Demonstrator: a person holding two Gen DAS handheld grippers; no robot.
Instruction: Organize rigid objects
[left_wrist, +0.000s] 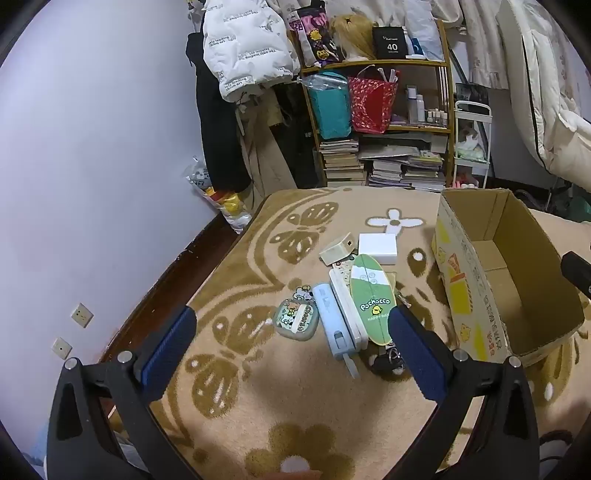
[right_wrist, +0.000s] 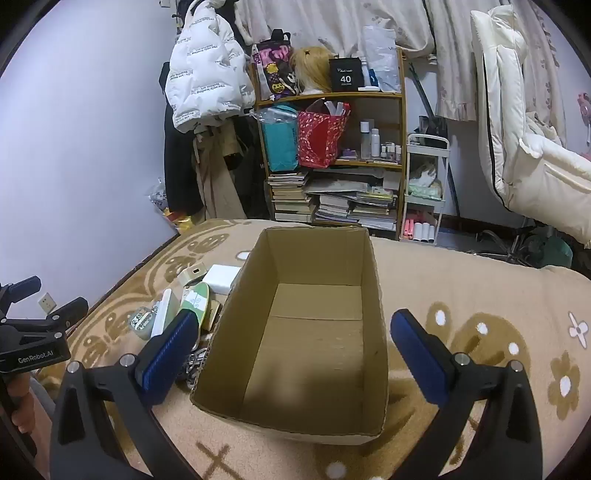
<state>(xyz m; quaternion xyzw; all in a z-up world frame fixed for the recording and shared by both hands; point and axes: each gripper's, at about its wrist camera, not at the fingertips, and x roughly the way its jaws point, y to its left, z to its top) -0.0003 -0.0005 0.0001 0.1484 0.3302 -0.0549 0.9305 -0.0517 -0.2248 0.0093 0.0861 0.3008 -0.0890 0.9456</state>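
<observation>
On the bed's plush tan blanket (left_wrist: 236, 398), woven with brown butterfly and flower shapes, a cluster of small hard items lies near the middle, well in from the left edge. Leftmost is a rounded grey-green pouch (left_wrist: 296, 321) with cartoon stickers and a charm at its top. Just beside it lies a pale blue oblong case (left_wrist: 334, 325) of smooth plastic, touching a long white slab (left_wrist: 347, 306) that lies alongside it. Partly over that slab rests a flat green oval card (left_wrist: 372, 295) printed "Pochacco". Toward the far edge sit a small beige box (left_wrist: 338, 251), tilted, and a glossy white square box (left_wrist: 377, 246) just beside it. At the near end of the green card lies a dark bunch of keys (left_wrist: 386, 360) with metal rings.

Right of the cluster stands an open corrugated cardboard box (right_wrist: 310, 354), rectangular, its plain brown floor bare, its outer left wall printed in yellow; the green card's edge lies close to that wall.

The left tool (left_wrist: 291, 325) hangs above the near side of the cluster, its ribbed blue pads spread wide with nothing between them; the pouch and blue case show in the gap. The right tool (right_wrist: 295, 328) hovers over the carton's near rim, jaws likewise wide apart and empty.

Beyond the bed's far edge stands a wooden shelf (right_wrist: 400, 110) with stacked books and bags.
</observation>
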